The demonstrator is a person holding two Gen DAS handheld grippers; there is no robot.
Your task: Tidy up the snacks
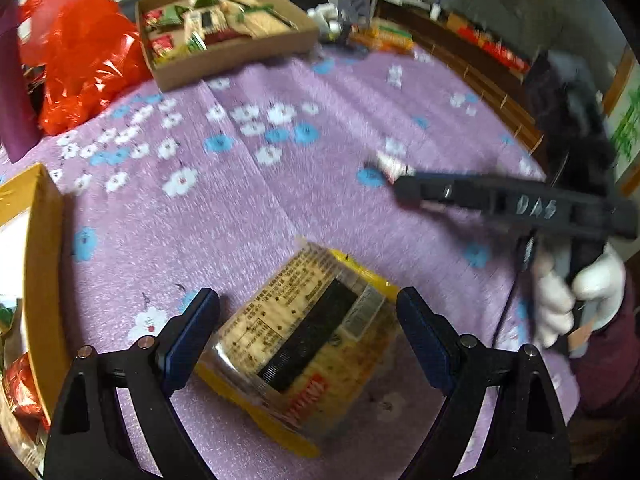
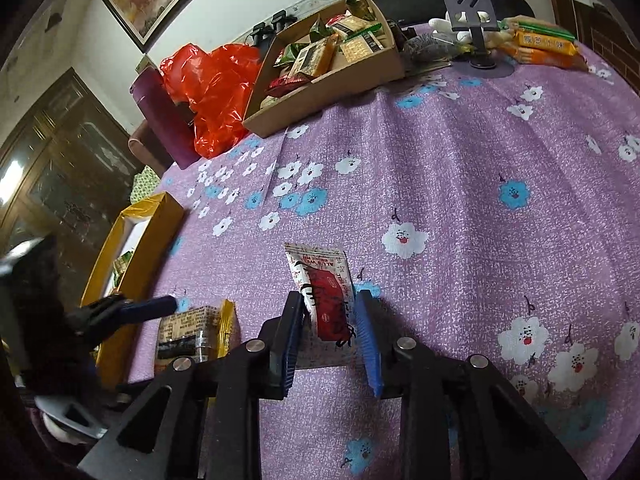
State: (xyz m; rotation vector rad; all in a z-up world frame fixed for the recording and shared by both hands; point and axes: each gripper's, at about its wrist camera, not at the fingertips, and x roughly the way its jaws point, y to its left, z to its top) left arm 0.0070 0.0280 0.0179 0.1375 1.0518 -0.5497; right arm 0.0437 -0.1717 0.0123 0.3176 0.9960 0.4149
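Note:
A wide yellow snack pack (image 1: 304, 344) with a printed label lies on the purple flowered cloth (image 1: 280, 140). My left gripper (image 1: 308, 312) stands open astride it, one blue pad at each side. The same pack (image 2: 192, 328) shows in the right wrist view beside a left finger (image 2: 152, 306). My right gripper (image 2: 328, 304) is shut on a small red and white sachet (image 2: 320, 276), whose top sticks out beyond the tips. In the left wrist view that gripper (image 1: 404, 192) reaches in from the right with the sachet (image 1: 394, 166) at its tip, and a white-gloved hand (image 1: 560, 300) holds it.
A brown cardboard tray (image 2: 332, 80) with several snack packs stands at the back, with a red plastic bag (image 2: 216, 84) and a purple bottle (image 2: 164, 116) left of it. A yellow box (image 2: 136, 248) sits at the left edge. Orange packs (image 2: 544, 46) and a grey stand (image 2: 472, 4) are at the back right.

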